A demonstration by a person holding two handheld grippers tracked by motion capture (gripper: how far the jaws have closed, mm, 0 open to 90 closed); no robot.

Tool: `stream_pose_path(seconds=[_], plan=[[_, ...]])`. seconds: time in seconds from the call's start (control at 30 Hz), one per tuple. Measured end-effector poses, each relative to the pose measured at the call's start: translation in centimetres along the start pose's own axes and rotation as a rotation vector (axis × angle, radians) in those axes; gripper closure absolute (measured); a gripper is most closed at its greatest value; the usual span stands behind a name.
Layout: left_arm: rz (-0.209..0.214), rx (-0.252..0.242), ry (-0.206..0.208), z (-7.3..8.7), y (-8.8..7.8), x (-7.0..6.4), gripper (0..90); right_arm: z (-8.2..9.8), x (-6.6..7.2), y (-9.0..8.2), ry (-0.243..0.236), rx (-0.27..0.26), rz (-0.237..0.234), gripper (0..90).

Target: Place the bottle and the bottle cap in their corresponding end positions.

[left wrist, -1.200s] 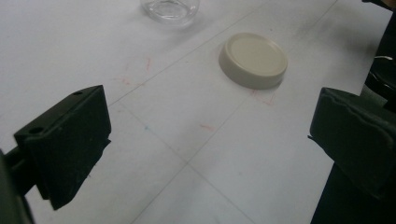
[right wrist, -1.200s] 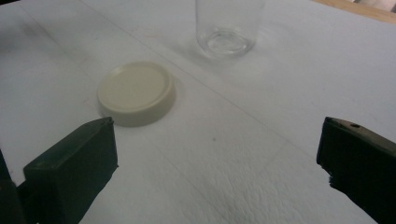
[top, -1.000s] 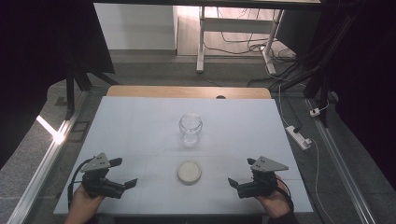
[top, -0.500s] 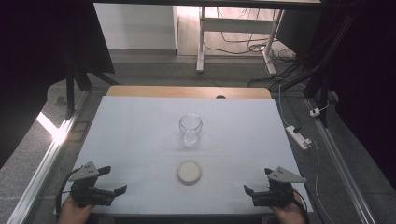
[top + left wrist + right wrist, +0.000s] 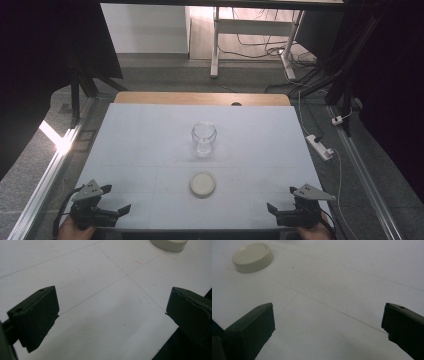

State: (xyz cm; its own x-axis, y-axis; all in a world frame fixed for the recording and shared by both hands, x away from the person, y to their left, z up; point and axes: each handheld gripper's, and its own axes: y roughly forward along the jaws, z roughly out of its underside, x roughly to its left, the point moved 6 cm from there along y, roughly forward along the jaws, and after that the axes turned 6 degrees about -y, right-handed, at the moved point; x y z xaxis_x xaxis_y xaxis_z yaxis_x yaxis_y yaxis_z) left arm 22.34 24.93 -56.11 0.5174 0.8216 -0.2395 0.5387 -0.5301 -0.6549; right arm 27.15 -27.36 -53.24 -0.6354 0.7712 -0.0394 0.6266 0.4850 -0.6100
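A clear glass jar (image 5: pixel 204 137) stands upright without a lid at the middle of the white table (image 5: pixel 150 145). A round cream lid (image 5: pixel 203 184) lies flat in front of it, apart from it. The lid (image 5: pixel 168 243) sits at the top right of the left gripper view, and the lid (image 5: pixel 253 257) sits at the top left of the right gripper view. My left gripper (image 5: pixel 116 200) hovers open at the table's near left corner. My right gripper (image 5: pixel 280 205) is open at the near right corner. Both have nothing between their jaws.
A wooden strip (image 5: pixel 200 98) runs along the table's far edge. A white power strip (image 5: pixel 320 147) lies on the floor to the right. Metal rails (image 5: pixel 40 185) flank the table. A desk frame (image 5: pixel 250 45) with cables stands behind.
Both grippers have drawn back toward the near edge and outward to the table's corners, staying open. The jar and the lid have not moved.
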Motion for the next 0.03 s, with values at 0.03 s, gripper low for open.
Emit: stream_pose_path(seconds=[0.03], plan=[[0.001,0.002,0.000,-0.03,0.04,-0.03,0.0,0.02,-0.03,0.01,-0.001,0.004,0.000,0.0]])
